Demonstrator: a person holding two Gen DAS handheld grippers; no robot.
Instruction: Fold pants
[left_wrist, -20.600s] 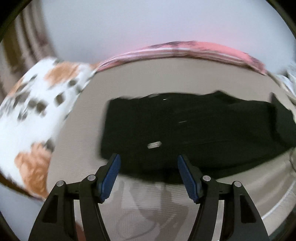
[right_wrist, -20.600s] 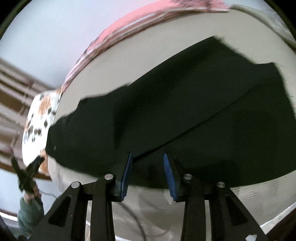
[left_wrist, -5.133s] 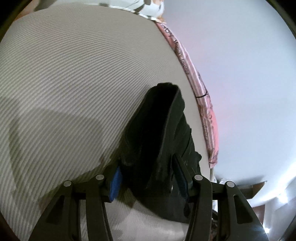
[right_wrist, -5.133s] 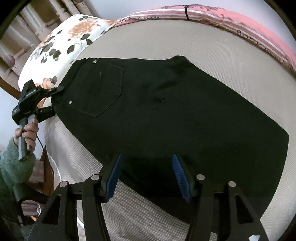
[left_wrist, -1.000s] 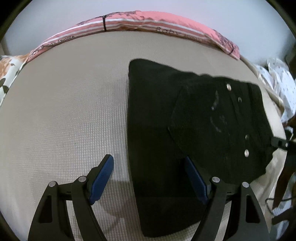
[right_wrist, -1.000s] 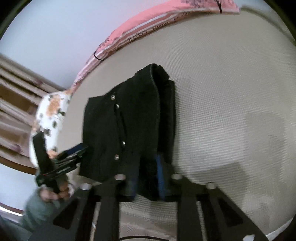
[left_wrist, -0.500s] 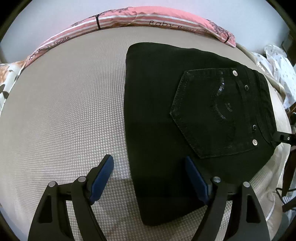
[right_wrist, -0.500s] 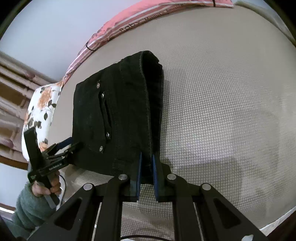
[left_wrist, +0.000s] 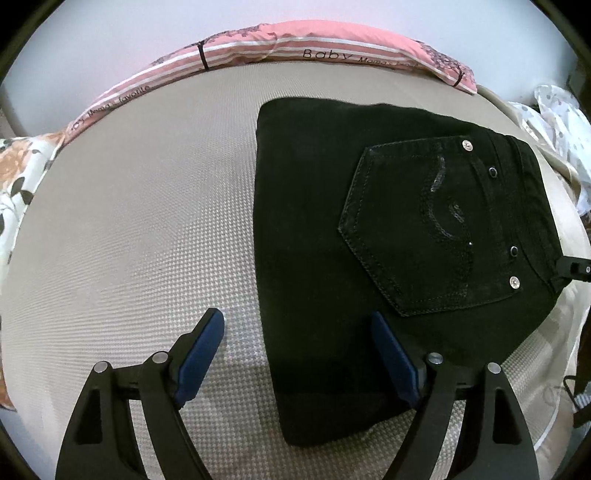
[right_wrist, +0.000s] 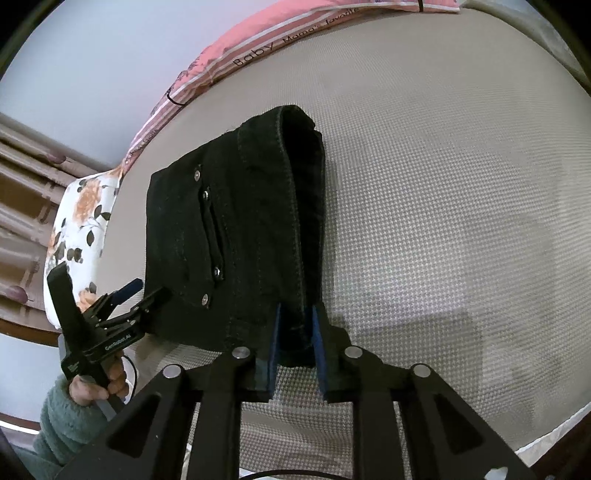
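Observation:
The black pants (left_wrist: 388, 236) lie folded into a compact stack on the beige mattress (left_wrist: 129, 221), back pocket up. My left gripper (left_wrist: 299, 350) is open, its jaws wide apart over the stack's near left edge, not gripping. In the right wrist view the pants (right_wrist: 240, 229) show their waistband edge. My right gripper (right_wrist: 295, 332) is nearly closed, its blue pads pinching the stack's near corner. The left gripper (right_wrist: 129, 299) shows there at the stack's far left corner, held by a hand in a green sleeve.
A pink striped bumper (left_wrist: 295, 44) runs along the mattress's far edge by the wall. A floral pillow (right_wrist: 81, 221) lies at one end. White dotted fabric (left_wrist: 557, 110) lies off the other end. The mattress edge is close to my grippers.
The right gripper's jaws have spread slightly while still on the pants' edge. The left gripper stays open in about the same place over the folded stack.

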